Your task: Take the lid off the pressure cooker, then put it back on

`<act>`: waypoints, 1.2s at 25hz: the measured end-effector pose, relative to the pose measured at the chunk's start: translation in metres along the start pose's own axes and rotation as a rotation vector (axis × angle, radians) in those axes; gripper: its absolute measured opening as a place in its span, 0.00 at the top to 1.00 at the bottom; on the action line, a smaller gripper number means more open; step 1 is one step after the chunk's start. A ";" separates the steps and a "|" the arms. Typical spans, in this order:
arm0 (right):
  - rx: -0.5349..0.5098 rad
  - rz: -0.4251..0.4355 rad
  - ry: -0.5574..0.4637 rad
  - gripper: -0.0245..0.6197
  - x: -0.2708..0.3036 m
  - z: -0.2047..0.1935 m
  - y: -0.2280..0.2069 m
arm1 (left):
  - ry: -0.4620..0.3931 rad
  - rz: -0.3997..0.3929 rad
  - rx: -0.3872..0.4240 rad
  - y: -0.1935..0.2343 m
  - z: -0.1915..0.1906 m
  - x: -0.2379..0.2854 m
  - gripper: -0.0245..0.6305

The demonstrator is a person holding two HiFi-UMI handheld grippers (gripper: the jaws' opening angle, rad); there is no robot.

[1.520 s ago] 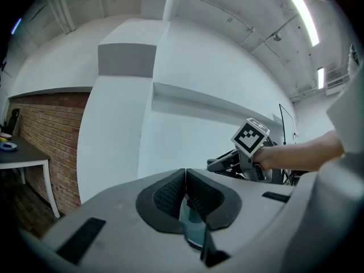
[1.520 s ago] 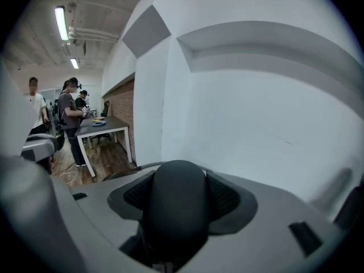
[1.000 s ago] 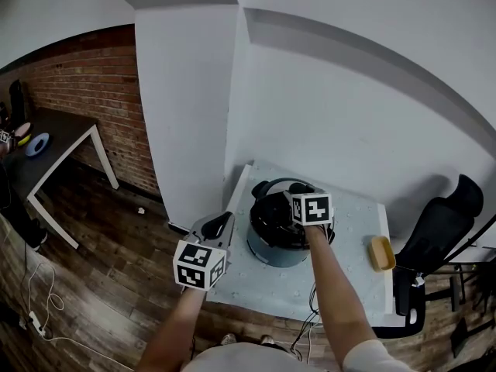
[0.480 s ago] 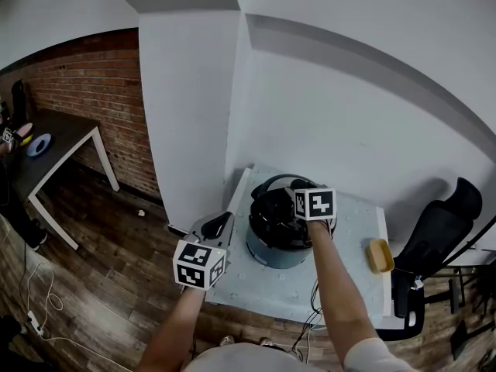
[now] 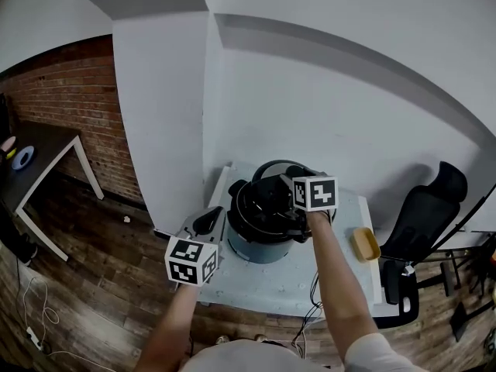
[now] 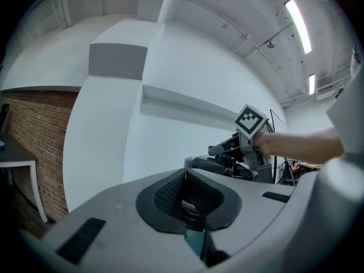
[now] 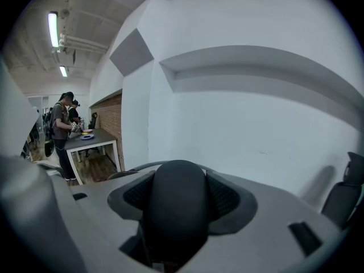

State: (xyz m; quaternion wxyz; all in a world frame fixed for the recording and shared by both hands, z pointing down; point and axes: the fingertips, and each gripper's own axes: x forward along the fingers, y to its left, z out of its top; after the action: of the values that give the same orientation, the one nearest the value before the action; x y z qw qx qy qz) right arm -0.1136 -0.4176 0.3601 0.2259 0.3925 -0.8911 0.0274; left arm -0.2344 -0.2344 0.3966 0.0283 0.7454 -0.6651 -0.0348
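Note:
The pressure cooker's grey-blue pot (image 5: 255, 248) stands on the white table (image 5: 310, 273). Its black lid (image 5: 260, 205) hangs over the pot, seemingly raised a little and tilted. My right gripper (image 5: 293, 191) is shut on the lid's rounded black handle (image 7: 172, 206), which fills the space between its jaws. My left gripper (image 5: 207, 222) rests by the table's left edge, beside the pot, with its jaws closed together and nothing in them. From the left gripper view, the lid (image 6: 219, 165) and the right gripper (image 6: 244, 138) are visible straight ahead.
A yellow item (image 5: 363, 243) lies on the table's right side. A black office chair (image 5: 418, 217) stands to the right. A white column (image 5: 159, 122) and a brick wall (image 5: 66, 91) are to the left. A person (image 7: 59, 131) stands at a dark table (image 7: 94, 139).
The right gripper has lifted the lid slightly and carried it leftward over the pot. The head view has shifted right. The left gripper has stayed by the table edge.

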 end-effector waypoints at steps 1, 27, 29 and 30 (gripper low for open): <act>0.005 -0.008 -0.004 0.53 -0.005 -0.002 -0.007 | 0.002 -0.010 0.000 -0.006 -0.001 0.003 0.94; 0.202 -0.389 0.061 0.53 -0.170 -0.158 -0.247 | 0.092 -0.462 0.034 -0.248 -0.037 0.125 0.94; 0.214 -0.390 0.063 0.53 -0.173 -0.171 -0.250 | 0.104 -0.471 0.035 -0.256 -0.043 0.127 0.94; 0.217 -0.390 0.064 0.53 -0.174 -0.177 -0.251 | 0.109 -0.473 0.036 -0.258 -0.046 0.128 0.94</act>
State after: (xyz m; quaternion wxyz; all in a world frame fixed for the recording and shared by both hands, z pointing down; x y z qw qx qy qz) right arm 0.2350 -0.4318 0.4124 0.2112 0.5783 -0.7827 0.0914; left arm 0.0398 -0.3323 0.4181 0.0421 0.8817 -0.4698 0.0115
